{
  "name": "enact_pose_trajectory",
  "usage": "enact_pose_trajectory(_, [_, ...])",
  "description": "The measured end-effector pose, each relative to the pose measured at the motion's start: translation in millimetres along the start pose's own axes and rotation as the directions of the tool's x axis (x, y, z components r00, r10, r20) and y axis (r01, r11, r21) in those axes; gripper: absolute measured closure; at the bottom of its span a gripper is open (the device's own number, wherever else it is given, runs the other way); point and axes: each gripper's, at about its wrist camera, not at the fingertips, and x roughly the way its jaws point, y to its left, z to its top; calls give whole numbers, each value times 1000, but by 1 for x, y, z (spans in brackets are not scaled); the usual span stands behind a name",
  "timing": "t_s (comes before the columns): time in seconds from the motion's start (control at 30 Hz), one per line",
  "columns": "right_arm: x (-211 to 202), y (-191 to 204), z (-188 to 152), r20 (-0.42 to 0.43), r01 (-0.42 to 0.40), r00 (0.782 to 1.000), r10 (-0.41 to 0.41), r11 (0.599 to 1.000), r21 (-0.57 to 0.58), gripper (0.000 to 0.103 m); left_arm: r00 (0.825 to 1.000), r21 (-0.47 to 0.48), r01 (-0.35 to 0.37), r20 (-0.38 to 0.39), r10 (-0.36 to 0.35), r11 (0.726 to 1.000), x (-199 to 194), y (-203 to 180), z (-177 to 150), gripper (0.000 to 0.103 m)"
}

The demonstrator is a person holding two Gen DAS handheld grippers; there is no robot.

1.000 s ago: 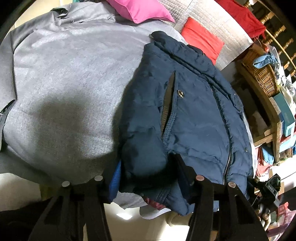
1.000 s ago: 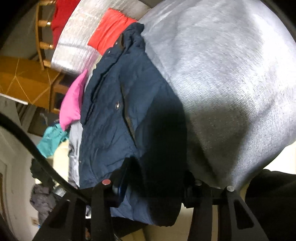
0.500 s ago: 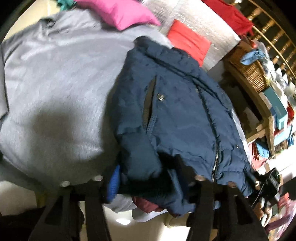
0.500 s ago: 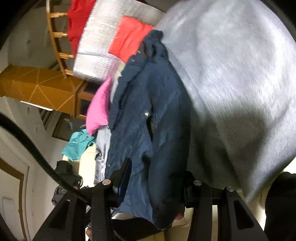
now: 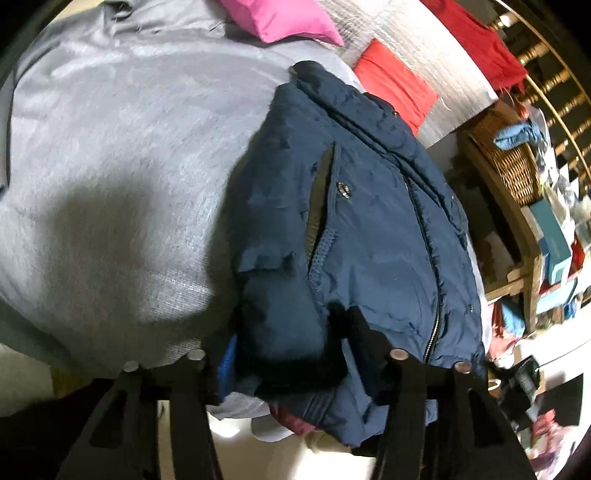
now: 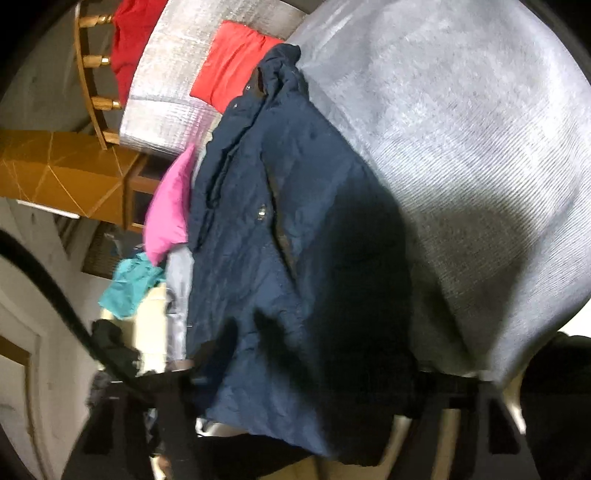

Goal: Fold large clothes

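A navy padded jacket (image 5: 369, 229) lies on a grey sheet (image 5: 122, 155), zip and pocket facing up. Its near hem hangs over the sheet's front edge. My left gripper (image 5: 291, 354) is shut on the jacket's near hem corner, a fold of navy fabric bunched between the fingers. In the right wrist view the same jacket (image 6: 280, 236) runs away from me, beside the grey sheet (image 6: 461, 147). My right gripper (image 6: 306, 384) is shut on the other part of the hem; its fingers are blurred and mostly hidden by cloth.
A pink cushion (image 5: 280, 18) and a red cushion (image 5: 395, 81) lie beyond the jacket's collar. A wicker basket (image 5: 509, 162) and cluttered wooden shelves (image 5: 546, 251) stand at the right. Teal cloth (image 6: 129, 284) and a wooden chest (image 6: 62, 173) sit left in the right wrist view.
Both grippers kept their hold on the hem. The right wrist view shifted and blurred, and the jacket's near end rose and bunched slightly. The left view moved a little closer to the jacket.
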Motion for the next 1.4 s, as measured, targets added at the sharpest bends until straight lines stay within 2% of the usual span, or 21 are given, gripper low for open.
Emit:
enact_pose_trajectory(0.03, [0, 0, 0, 10, 22, 1000, -22, 1000, -7, 56, 1000, 11, -4, 0, 4, 1000, 0, -2, -1, 44])
enact_pose_trajectory(0.07, [-2, -1, -1, 21, 26, 999, -26, 1000, -7, 57, 1000, 26, -8, 1, 8, 1000, 0, -4, -1, 45])
enact_pose_trajectory(0.1, [-5, 0, 0, 39, 27, 999, -27, 1000, -13, 58, 1000, 51, -12, 2, 12, 999, 0, -7, -2, 45])
enact_pose_trajectory(0.2, [-12, 12, -2, 92, 62, 994, -54, 995, -84, 58, 1000, 92, -17, 23, 15, 996, -3, -15, -4, 58])
enact_pose_trajectory(0.3, [-15, 32, -8, 144, 102, 987, -74, 976, -194, 58, 999, 103, -9, 32, 5, 995, -5, -17, -3, 59])
enact_pose_trajectory(0.37, [-14, 38, -10, 150, 117, 985, -84, 966, -231, 56, 1000, 87, -18, 15, 17, 996, -2, -15, -2, 50])
enact_pose_trajectory(0.4, [-12, 38, -10, 149, 124, 985, -91, 965, -230, 55, 1000, 75, -10, 3, 10, 997, 1, -15, -2, 38])
enact_pose_trajectory(0.43, [-9, 36, -9, 143, 124, 985, -94, 969, -216, 53, 1000, 63, 8, -7, -7, 998, 3, -15, -3, 36])
enact_pose_trajectory(0.5, [-6, 30, -6, 122, 100, 989, -79, 979, -177, 43, 1000, 96, -3, 5, 3, 995, 3, -20, -5, 37])
enact_pose_trajectory(0.53, [-6, 28, -5, 118, 87, 991, -68, 983, -159, 42, 1000, 123, -5, 8, 4, 992, 2, -24, -6, 38])
enact_pose_trajectory(0.57, [-5, 27, -5, 118, 81, 991, -64, 985, -151, 42, 1000, 143, -6, 14, 4, 990, 2, -27, -7, 41])
enact_pose_trajectory(0.6, [-4, 27, -4, 120, 81, 991, -63, 986, -148, 42, 1000, 152, -6, 14, 4, 988, 3, -29, -7, 52])
enact_pose_trajectory(0.63, [-2, 27, -5, 121, 84, 990, -66, 985, -149, 42, 1000, 161, -2, 11, 0, 987, 3, -30, -7, 57])
enact_pose_trajectory(0.7, [1, 27, -5, 117, 94, 990, -76, 983, -158, 44, 1000, 163, 1, 12, -3, 987, 4, -28, -7, 63])
enact_pose_trajectory(0.83, [5, 29, -6, 130, 158, 982, -136, 971, -178, 60, 1000, 176, 1, 24, -6, 984, 3, -30, -9, 72])
enact_pose_trajectory(0.9, [3, 28, -7, 140, 157, 981, -133, 972, -173, 70, 999, 184, 5, 32, -11, 983, 1, -32, -10, 75])
enact_pose_trajectory(1.0, [-3, 33, -10, 165, 161, 978, -128, 966, -203, 77, 997, 195, 30, 58, -42, 980, -10, -35, -12, 78])
enact_pose_trajectory(1.27, [-24, 57, -24, 214, 158, 972, -93, 937, -311, 78, 996, 223, 34, 70, -51, 974, -27, -46, -17, 79])
enact_pose_trajectory(1.4, [-18, 45, -19, 166, 128, 982, -86, 957, -261, 74, 997, 207, 32, 60, -45, 978, -23, -44, -15, 79])
